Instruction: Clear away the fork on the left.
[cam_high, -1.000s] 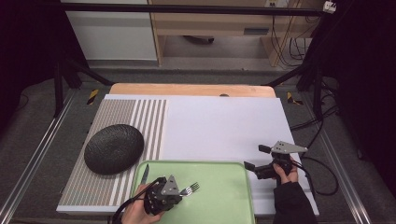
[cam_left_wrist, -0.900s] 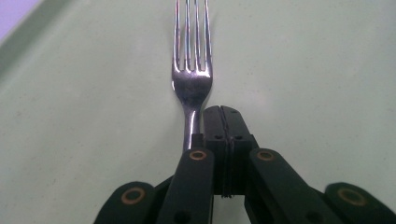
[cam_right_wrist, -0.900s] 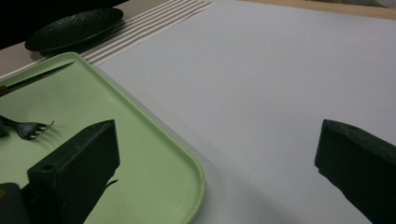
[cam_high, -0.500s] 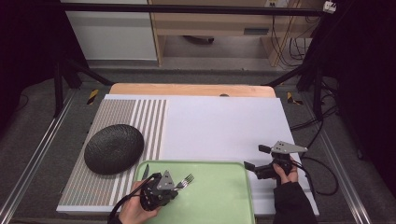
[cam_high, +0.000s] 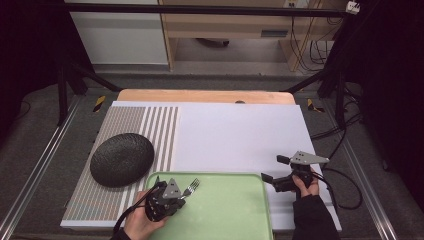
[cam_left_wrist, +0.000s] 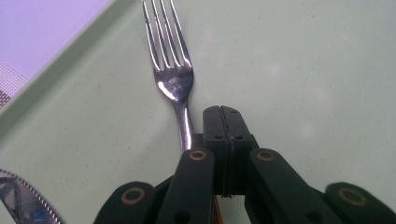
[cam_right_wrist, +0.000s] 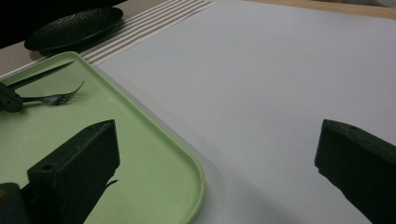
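- Far left, around 9 o'clock on the striped end of the mat, there's a round black plate, well apart from the grippers.
- Down at 7 o'clock, the left gripper sits over the near-left corner of the green tray. Its jaws are pinched fully together on the fork's handle, tines pointing to about 1 o'clock over the tray.
- A knife lies just left of it on the tray.
- Over at 4 o'clock, the right gripper hangs over the white mat just off the tray's right edge, jaws spread wide, holding nothing.
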